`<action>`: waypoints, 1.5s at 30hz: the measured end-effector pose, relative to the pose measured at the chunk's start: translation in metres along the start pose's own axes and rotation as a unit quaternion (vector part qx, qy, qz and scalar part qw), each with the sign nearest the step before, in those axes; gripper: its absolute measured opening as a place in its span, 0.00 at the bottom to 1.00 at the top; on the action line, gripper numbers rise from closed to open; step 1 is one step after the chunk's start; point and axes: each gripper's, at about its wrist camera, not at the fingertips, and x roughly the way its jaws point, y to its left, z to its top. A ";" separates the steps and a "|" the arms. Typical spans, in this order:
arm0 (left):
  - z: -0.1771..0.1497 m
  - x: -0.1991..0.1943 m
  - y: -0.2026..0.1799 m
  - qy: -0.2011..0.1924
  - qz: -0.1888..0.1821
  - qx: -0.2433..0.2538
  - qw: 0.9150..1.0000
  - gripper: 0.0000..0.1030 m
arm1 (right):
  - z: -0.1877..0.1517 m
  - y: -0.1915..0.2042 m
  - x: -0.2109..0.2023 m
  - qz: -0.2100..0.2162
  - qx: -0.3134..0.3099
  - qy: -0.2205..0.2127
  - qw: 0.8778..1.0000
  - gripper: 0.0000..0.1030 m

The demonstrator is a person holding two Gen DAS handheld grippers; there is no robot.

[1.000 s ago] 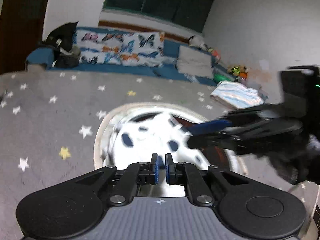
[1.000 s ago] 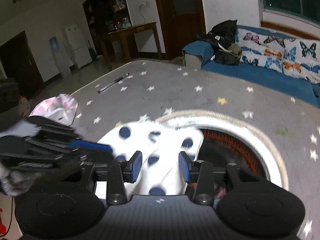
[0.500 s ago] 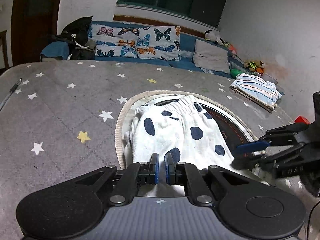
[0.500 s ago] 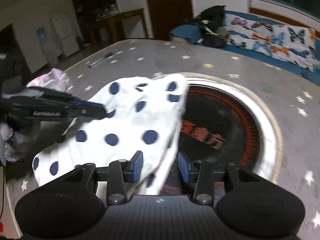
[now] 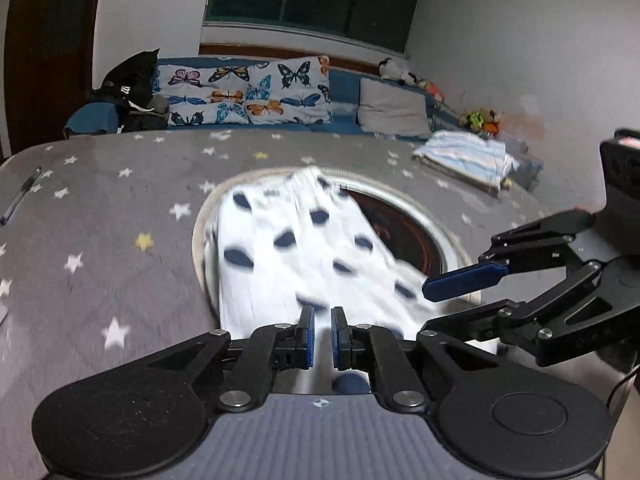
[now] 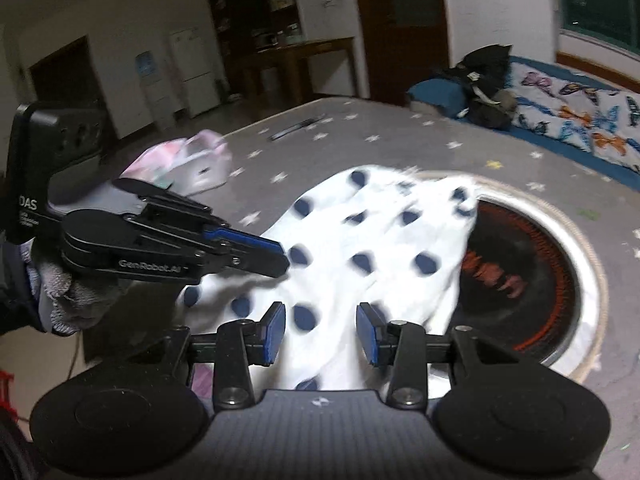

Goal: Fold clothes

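The garment (image 5: 304,252) lies on the worktop (image 5: 120,208), across the left part of the round inset (image 5: 404,232) at its middle; the left tool (image 5: 320,336) sits at the garment's near edge, the right tool (image 5: 460,304) just to its right; a pen (image 5: 18,196) lies at the far left edge; a folded stack (image 5: 468,156) rests at the far right; in the right wrist view a bundle (image 6: 188,160) lies left of the garment; the sofa (image 5: 248,92) stands behind the worktop, a bag (image 5: 132,92) at its left end.

A home living room: a butterfly-print sofa (image 5: 244,94) is standing behind a star-patterned table (image 5: 100,216); a fridge (image 6: 196,72) is showing beyond.
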 end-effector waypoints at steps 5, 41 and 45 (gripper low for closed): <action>-0.019 -0.002 0.004 0.014 0.017 -0.009 1.000 0.09 | -0.025 -0.003 -0.002 -0.013 0.016 0.021 1.000 0.38; -0.059 -0.038 -0.002 0.024 0.016 -0.038 0.999 0.13 | -0.054 0.010 -0.026 -0.036 0.039 0.001 0.999 0.39; -0.060 -0.034 -0.019 0.028 -0.005 -0.021 0.999 0.12 | -0.049 0.005 -0.031 -0.047 0.050 -0.004 0.998 0.39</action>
